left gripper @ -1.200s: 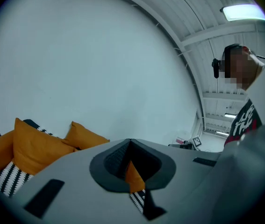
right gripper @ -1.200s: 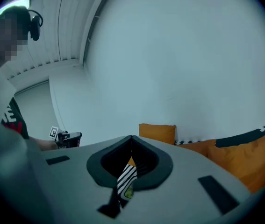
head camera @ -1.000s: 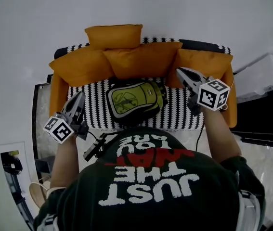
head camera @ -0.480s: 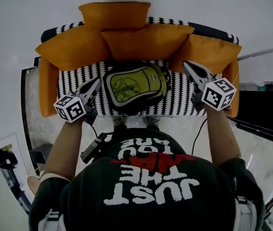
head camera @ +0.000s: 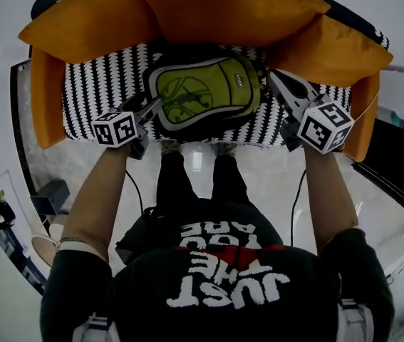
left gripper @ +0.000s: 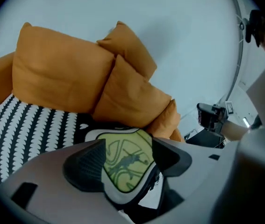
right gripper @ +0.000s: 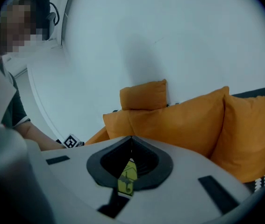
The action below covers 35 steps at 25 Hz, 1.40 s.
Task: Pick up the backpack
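Observation:
A black backpack with a lime-green front panel [head camera: 202,91] lies on the black-and-white patterned sofa seat [head camera: 102,84], in front of orange cushions [head camera: 230,9]. My left gripper [head camera: 153,107] is at the backpack's left edge. Its jaws are opening, and the left gripper view shows the green panel [left gripper: 125,164] in the gap beyond them, with no pad pressing on it. My right gripper [head camera: 274,77] hovers just right of the backpack, over the seat, with its tips together and nothing held. In the right gripper view a sliver of the backpack [right gripper: 127,176] shows behind the closed jaws.
Orange armrests [head camera: 45,98] close off both ends of the sofa. The person's legs [head camera: 194,184] stand on the glossy floor right before the seat. A black piece of furniture [head camera: 401,177] stands to the right, and small items lie on the floor at lower left [head camera: 45,244].
Both grippers came down toward the sofa and nearer the backpack. The left gripper's jaws went from shut to open. The head view has leaned in over the seat.

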Tool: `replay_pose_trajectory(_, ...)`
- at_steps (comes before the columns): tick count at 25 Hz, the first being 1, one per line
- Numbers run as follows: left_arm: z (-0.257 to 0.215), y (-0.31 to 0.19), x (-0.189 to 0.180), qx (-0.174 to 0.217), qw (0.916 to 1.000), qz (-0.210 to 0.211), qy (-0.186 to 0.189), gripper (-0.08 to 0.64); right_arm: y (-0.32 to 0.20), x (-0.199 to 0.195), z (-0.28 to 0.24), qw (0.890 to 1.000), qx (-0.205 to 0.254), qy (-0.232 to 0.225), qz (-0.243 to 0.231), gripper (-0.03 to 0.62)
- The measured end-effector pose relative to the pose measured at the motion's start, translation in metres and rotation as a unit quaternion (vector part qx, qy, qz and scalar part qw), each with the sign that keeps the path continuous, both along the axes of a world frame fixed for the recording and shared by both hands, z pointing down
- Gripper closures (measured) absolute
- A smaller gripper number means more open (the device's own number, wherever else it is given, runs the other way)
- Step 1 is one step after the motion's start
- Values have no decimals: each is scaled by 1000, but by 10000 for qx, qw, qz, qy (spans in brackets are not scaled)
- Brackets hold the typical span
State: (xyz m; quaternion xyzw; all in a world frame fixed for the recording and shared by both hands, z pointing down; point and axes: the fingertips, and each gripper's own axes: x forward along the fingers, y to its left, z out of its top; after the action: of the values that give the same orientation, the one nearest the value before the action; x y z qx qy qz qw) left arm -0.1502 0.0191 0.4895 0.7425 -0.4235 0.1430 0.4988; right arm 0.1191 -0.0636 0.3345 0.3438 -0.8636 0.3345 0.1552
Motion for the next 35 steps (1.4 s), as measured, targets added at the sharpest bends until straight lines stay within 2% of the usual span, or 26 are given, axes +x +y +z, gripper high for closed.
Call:
replay_pose_trajectory(3,63,13,-14,-455,9984,-71,-325,191,11,-11,34,9998,-167,-29,-69,565)
replay_pose_trajectory(7,129,32,-19,-1131,9925,-371,-261,121,28,-13,78,9990,-424,-70,-90,565)
replay_pose_trajectory(10,159,39,-6,-1503,9880,-356,-2,85,36,-8,101,9983,-577,-113,-42,565)
replay_pose_trajectory(14,166,30,10,-1606,9850,-248,573,84,51,-12,121,9970,-765,-110,8,565)
replay_pose_trajectory(18,169,16,30,-1734,9822,-93,710,87,65,-8,123,9959,-906,-56,39,565)
replay_pose_trajectory(19,169,14,31,-1724,9820,-70,766,99,68,-8,122,9957,-927,-54,37,565)
replay_pose_trajectory(21,164,14,31,-1625,9817,-35,989,166,75,-9,123,9952,-977,-36,-10,565)
replay_pose_trajectory(25,149,17,36,-1403,9771,-68,1600,403,78,-3,128,9944,-1052,-57,30,565)
replay_pose_trajectory(27,138,18,40,-1305,9705,-139,2024,499,76,3,129,9944,-1055,-66,89,565)
replay_pose_trajectory(28,130,19,43,-1253,9655,-172,2278,525,75,5,128,9945,-1045,-66,101,565)
replay_pose_trajectory(30,109,21,51,-1183,9501,-260,2875,533,73,10,122,9946,-1027,-60,123,565)
replay_pose_trajectory(32,85,23,61,-1111,9306,-325,3472,534,70,13,111,9949,-999,-45,164,565)
replay_pose_trajectory(35,48,23,74,-860,9086,-221,4081,535,66,18,95,9954,-929,-18,248,565)
